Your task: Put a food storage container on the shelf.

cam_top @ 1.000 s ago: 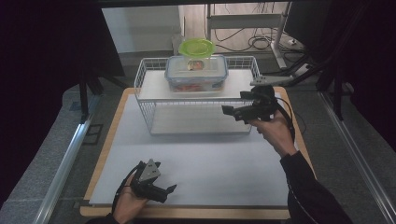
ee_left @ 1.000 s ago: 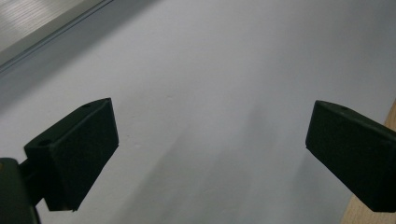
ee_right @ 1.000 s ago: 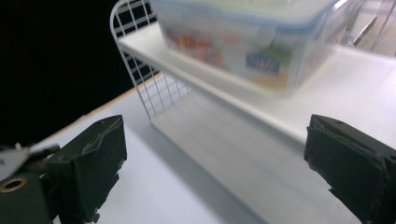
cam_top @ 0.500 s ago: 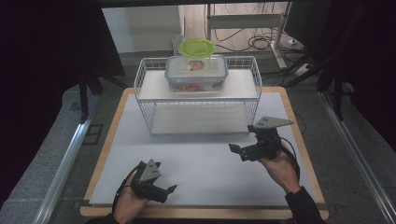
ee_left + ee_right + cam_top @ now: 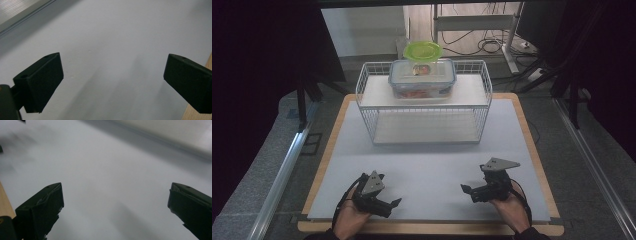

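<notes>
Both my grippers, left (image 5: 388, 201) and right (image 5: 473, 192), rest open and empty on the counter (image 5: 432, 165) before the rack (image 5: 424, 107), clear of its box (image 5: 422, 78).

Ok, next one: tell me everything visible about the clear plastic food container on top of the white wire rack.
The clear rectangular plastic food container has rounded corners and a see-through lid with a bluish rim, which looks shut. Reddish-orange contents show through its wall; what they are is too small to tell. It sits level on the upper shelf of the white wire rack, near the shelf's middle. A lime-green round lidded tub shows just behind or on its far edge; which, I cannot tell. Neither gripper touches it.
</notes>
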A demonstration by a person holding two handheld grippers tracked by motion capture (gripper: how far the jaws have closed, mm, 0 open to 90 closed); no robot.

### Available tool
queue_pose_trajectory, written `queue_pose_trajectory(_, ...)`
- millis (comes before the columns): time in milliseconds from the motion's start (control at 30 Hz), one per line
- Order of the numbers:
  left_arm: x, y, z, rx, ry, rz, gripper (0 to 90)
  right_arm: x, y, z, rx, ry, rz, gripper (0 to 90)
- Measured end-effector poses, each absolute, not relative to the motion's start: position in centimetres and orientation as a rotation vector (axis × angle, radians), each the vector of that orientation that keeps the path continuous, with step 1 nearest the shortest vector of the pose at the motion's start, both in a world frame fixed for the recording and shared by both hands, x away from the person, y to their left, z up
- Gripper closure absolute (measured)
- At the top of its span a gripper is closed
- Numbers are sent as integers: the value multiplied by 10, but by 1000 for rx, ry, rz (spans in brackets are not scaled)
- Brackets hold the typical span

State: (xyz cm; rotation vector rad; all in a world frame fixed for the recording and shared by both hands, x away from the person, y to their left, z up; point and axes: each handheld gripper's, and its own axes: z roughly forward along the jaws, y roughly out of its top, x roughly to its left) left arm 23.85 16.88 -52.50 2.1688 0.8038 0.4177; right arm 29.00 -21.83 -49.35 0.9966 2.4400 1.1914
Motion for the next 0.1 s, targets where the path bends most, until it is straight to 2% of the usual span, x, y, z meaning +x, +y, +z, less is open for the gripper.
queue_pose_trajectory(100,239,169,-525,2169,803,418,23,288,-219,-501,1011,2461,1146,0)
